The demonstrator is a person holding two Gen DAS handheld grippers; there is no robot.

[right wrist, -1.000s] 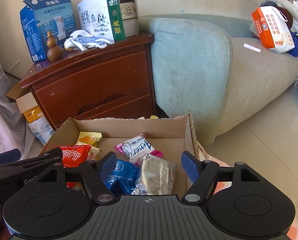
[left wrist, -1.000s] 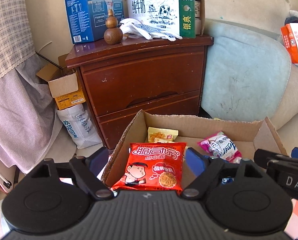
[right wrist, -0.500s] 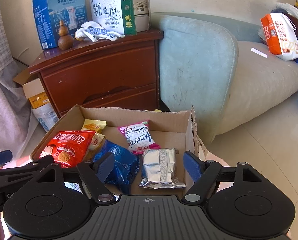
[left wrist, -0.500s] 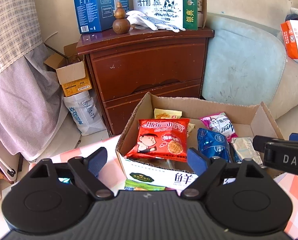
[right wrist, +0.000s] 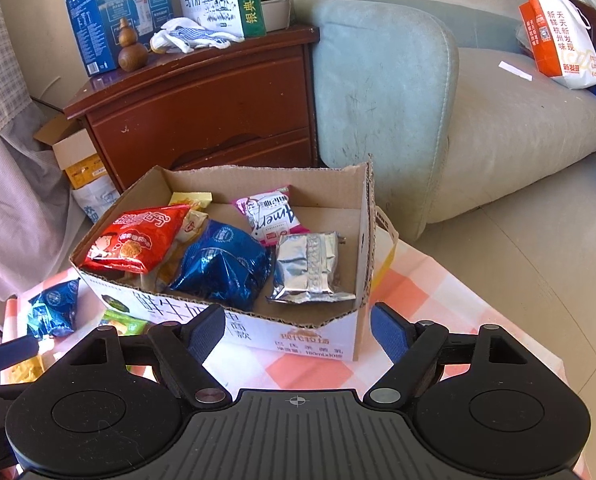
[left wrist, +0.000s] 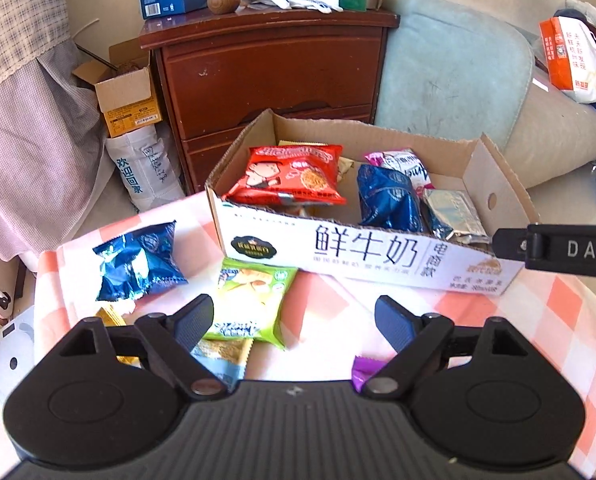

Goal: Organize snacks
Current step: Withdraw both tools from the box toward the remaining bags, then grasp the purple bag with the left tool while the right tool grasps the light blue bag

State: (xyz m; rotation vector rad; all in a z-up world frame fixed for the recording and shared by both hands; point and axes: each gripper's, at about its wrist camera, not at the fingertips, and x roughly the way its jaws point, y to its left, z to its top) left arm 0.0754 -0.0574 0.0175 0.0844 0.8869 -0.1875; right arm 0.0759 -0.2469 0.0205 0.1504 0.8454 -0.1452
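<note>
Cardboard box [right wrist: 254, 336] holding red packet [right wrist: 134, 242], blue packet [right wrist: 222, 264], silver packet [right wrist: 308, 266], right tool [right wrist: 296, 330] empty, spreading wider

Ahead of the left claw [left wrist: 294, 322] the checked table [left wrist: 498, 320] lies bare to the right; a green packet [left wrist: 254, 296] sits at its left finger, with a blue packet [left wrist: 138, 258] further left. The box [right wrist: 318, 334] wall blocks straight ahead of the right claw [right wrist: 298, 334]. Beyond that wall, the box's far right corner is free floor, right of a silver packet [right wrist: 310, 268].
</note>
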